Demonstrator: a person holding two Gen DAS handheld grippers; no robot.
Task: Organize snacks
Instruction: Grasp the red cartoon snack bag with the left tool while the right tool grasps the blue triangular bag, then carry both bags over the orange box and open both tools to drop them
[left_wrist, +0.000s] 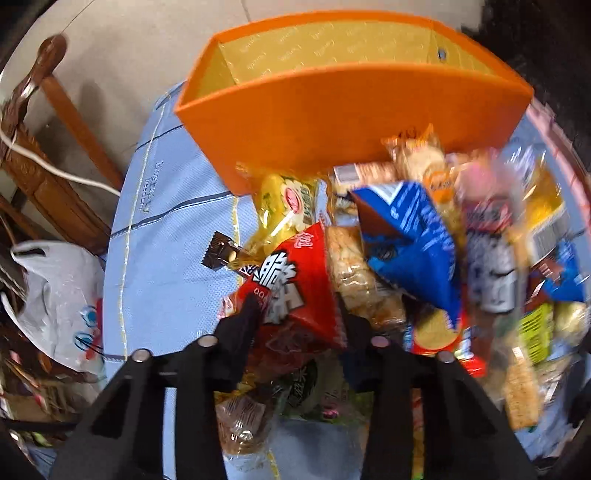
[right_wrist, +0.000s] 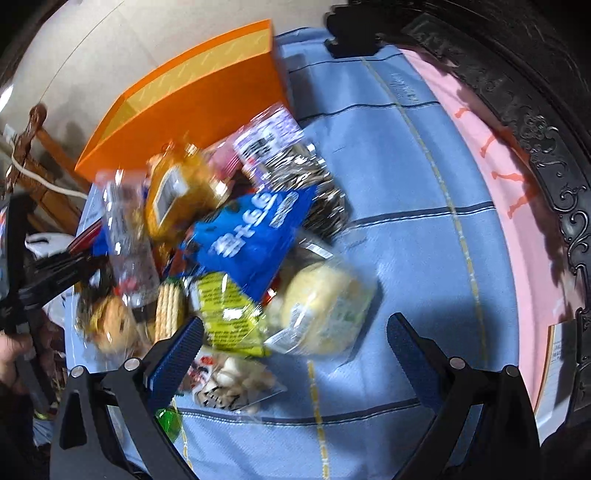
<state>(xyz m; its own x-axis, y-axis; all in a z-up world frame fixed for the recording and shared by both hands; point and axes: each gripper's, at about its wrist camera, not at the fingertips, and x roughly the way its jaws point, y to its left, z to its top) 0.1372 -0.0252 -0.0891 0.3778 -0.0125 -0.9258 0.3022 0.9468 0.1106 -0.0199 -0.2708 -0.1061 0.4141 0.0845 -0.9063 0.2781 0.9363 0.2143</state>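
Your snacks sit in a loose heap on the light blue cloth (right_wrist: 406, 229), right against the near wall of the orange box (left_wrist: 332, 122), whose yellow inside shows no packets in what you can see of it. In the left wrist view a red packet (left_wrist: 295, 291) with bold white characters lies on top, a blue bag (left_wrist: 413, 243) just beside it, pale rice-cracker bars between them; much of the heap's right side is blurred. Your left gripper (left_wrist: 299, 314) points down into the pile with its fingers closed on the red packet, one on either edge. Your right gripper (right_wrist: 295, 347) hovers over the cloth at the near edge of the heap, spread wide and holding nothing; a pale round bun in clear wrap (right_wrist: 325, 306) and a yellow-green packet (right_wrist: 229, 317) lie between its fingers. A wooden chair (left_wrist: 44, 155) and a white plastic bag (left_wrist: 55, 302) stand off to the left of the table.
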